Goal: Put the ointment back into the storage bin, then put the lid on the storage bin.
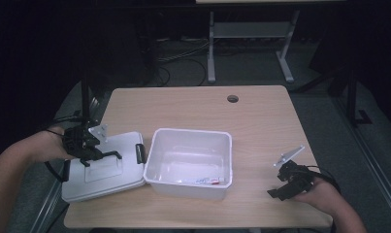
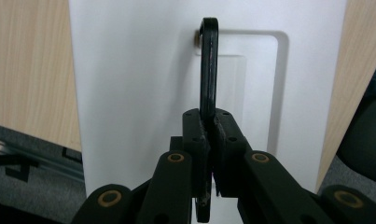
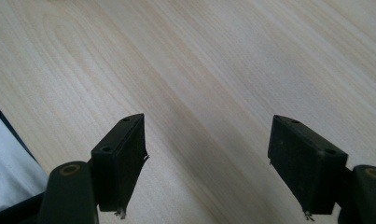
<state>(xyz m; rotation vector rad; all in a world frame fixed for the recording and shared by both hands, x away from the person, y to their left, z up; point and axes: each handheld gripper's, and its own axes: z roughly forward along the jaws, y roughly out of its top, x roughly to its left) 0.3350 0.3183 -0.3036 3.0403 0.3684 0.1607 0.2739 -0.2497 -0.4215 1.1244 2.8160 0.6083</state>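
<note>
A white lid (image 1: 103,172) with a black carry handle (image 1: 108,155) lies at the table's left, beside an open white bin (image 1: 221,138). My left gripper (image 1: 93,154) is shut on that handle; in the left gripper view the handle (image 2: 209,70) stands up between the pressed pads, with the lid (image 2: 129,84) behind it. A black latch (image 1: 140,153) sits on the lid's right edge, next to the bin. A small flat packet (image 1: 207,181) lies at the bin's front. My right gripper (image 1: 280,190) rests open on the table at the right front, nothing between its fingers (image 3: 122,154).
The wooden table (image 1: 261,116) has a round cable hole (image 1: 233,98) at the back. Bare wood stretches between the bin and the right gripper. Behind the table stand a white desk frame (image 1: 251,34) and floor cables.
</note>
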